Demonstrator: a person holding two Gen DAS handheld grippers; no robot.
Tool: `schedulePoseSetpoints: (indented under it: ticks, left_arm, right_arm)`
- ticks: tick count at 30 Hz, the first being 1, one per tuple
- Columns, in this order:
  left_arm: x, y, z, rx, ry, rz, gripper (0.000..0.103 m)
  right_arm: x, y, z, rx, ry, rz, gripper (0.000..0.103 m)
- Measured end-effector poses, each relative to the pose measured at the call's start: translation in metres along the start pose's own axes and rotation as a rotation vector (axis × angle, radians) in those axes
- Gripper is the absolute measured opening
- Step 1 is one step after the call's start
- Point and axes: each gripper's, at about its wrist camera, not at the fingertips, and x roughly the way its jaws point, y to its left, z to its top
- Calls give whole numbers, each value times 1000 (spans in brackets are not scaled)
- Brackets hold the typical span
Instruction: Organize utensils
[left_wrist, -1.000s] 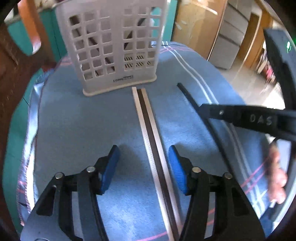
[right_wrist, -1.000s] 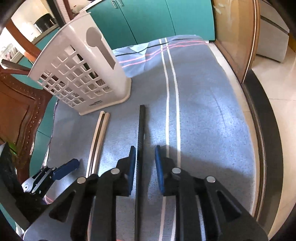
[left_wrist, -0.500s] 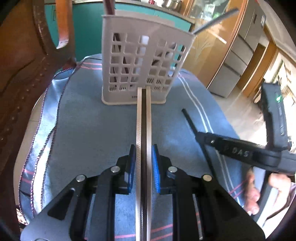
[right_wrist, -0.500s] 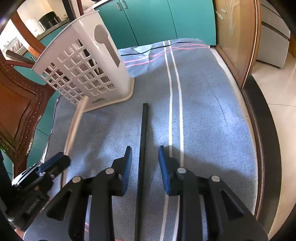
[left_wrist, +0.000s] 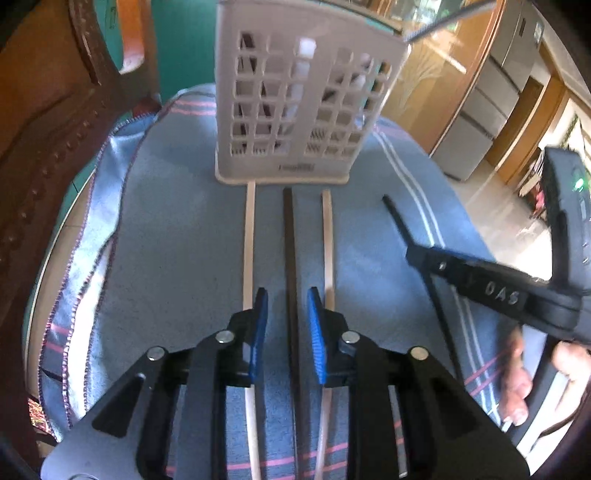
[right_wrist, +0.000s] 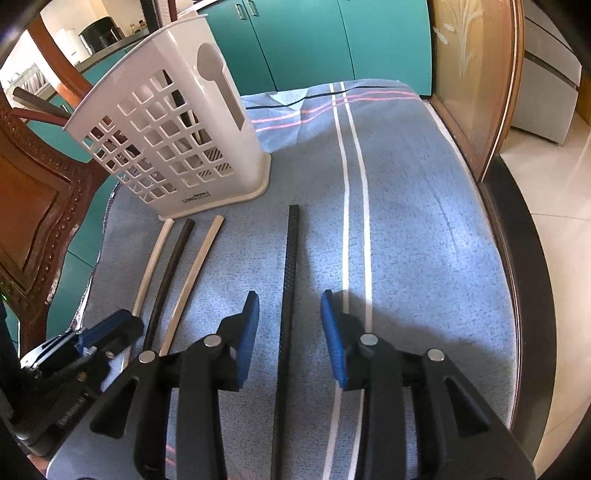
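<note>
A white slotted utensil basket (left_wrist: 303, 110) stands upright on the blue cloth, with dark sticks inside it. In front of it lie two cream chopsticks (left_wrist: 248, 251) (left_wrist: 328, 251) and a dark chopstick (left_wrist: 291, 251) between them, spread apart. My left gripper (left_wrist: 287, 325) straddles the dark one; its jaws are opening and the pads do not touch it. A black textured chopstick (right_wrist: 290, 266) lies between the pads of my right gripper (right_wrist: 290, 321), whose jaws are also opening clear of it. The left gripper (right_wrist: 110, 328) shows at the lower left of the right wrist view, and the basket (right_wrist: 166, 140) at upper left.
The blue striped cloth (right_wrist: 406, 221) covers a round table whose dark rim (right_wrist: 517, 266) curves along the right. A carved wooden chair (left_wrist: 55, 147) stands close on the left. A person's hand (left_wrist: 517, 373) holds the right gripper. Teal cabinets stand behind the basket.
The left gripper closed on the three-stick bundle and raised it, then let go; the sticks now lie spread on the cloth. The right gripper's jaws have widened around the black chopstick.
</note>
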Motion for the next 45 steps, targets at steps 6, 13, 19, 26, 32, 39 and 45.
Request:
schedulePoseSetpoints:
  ticks: [6,13,19,26,32,39,45]
  left_arm:
    - [4,1,-1,-11,12,8,24]
    - [7,20,23,-79,-34,53,29]
    - [33,8,39,32,12,174,29]
    - [39,-2,45,112,35,231,50]
    - [44,13,58,77,42,173,57]
    - [46,17,63,85,39,174,59]
    - [48,18,64,84,43,172,58]
  right_arm:
    - [-1,0,0,-15,-1,-1,36]
    - [-2,0,2,-18,-8,-7,37]
    - [2,12,-1,-100,-10,-88,37]
    - [13,24,0,-170,-16,-192,38]
    - [23,26,13,-157,-10,-216,40]
    - [34,24,32,-162,11,-218,41]
    - [32,26,24,-183,-14,-230,41]
